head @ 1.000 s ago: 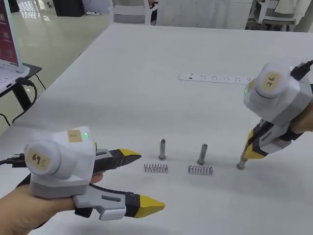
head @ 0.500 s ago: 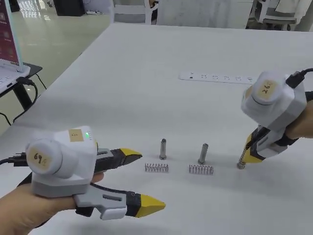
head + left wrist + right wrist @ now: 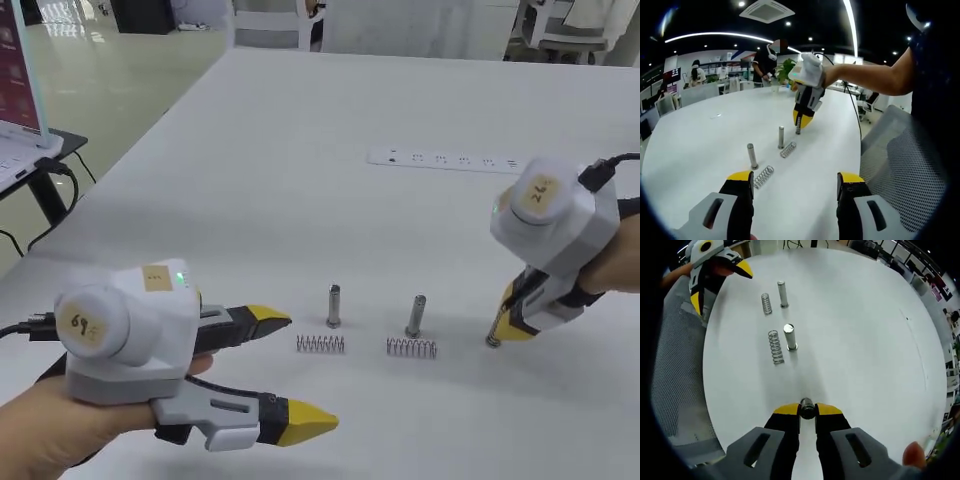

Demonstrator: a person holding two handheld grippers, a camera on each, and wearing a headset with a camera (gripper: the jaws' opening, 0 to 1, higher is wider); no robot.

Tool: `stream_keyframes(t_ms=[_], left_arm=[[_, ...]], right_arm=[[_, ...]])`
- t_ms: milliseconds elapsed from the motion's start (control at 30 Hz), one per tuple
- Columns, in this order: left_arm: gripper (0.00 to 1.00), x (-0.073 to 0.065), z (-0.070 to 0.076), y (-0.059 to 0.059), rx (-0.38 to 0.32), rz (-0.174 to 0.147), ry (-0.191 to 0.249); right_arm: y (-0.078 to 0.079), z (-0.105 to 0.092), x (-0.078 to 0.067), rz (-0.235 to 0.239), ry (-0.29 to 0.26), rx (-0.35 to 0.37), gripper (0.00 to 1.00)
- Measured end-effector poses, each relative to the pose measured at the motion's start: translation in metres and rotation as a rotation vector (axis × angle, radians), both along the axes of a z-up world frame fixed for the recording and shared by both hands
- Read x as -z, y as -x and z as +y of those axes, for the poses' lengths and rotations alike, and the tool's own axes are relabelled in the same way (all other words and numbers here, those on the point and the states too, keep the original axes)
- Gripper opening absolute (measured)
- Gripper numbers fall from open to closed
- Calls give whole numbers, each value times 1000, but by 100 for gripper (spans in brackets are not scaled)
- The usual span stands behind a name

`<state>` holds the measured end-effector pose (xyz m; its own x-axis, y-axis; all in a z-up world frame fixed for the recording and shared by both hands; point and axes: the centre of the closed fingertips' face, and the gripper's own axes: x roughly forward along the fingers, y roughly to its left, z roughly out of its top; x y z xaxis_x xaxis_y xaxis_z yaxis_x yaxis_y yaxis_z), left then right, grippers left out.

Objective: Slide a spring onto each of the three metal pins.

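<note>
Two bare metal pins (image 3: 333,305) (image 3: 415,315) stand upright mid-table, each with a loose spring (image 3: 320,343) (image 3: 411,347) lying in front of it. A third pin (image 3: 493,337) stands to their right, and my right gripper (image 3: 508,322) is shut on a spring (image 3: 807,408) that sits over this pin. My left gripper (image 3: 290,370) hovers open at the near left with nothing between its yellow tips. The left gripper view shows both bare pins (image 3: 752,156) (image 3: 781,137), both springs (image 3: 763,176) (image 3: 788,149) and the right gripper (image 3: 805,119) beyond them.
A white power strip (image 3: 445,159) lies farther back on the white table (image 3: 250,180). A grey mesh chair (image 3: 910,170) stands beside the table's edge. People stand far off in the room.
My right gripper has sunk a little toward the table, carrying the spring lower over the right pin. The left gripper has held still.
</note>
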<state>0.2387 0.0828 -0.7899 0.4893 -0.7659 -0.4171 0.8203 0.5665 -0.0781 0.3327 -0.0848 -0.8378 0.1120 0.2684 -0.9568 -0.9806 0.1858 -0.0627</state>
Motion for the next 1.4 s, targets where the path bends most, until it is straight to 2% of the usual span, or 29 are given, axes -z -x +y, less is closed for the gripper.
stream_keyframes(t_ms=[400,600,900,1033,1400], left_arm=[[63,0,-1,0,5,3,1],[63,0,-1,1,5,2,0],[63,1,-2,1,8,3,2],[63,1,-2,1,10,3,2],[63,0,-3,1,14,0,3]], right_arm=[[0,0,2,-2,-5,-3,10],[0,1,2,-8,-13,-4,15],[-1,1,-1,-16,-31,6,20],[-2,3,-3,-28,-42,7,26],[-2,11,-11,-41,-64,0,26]])
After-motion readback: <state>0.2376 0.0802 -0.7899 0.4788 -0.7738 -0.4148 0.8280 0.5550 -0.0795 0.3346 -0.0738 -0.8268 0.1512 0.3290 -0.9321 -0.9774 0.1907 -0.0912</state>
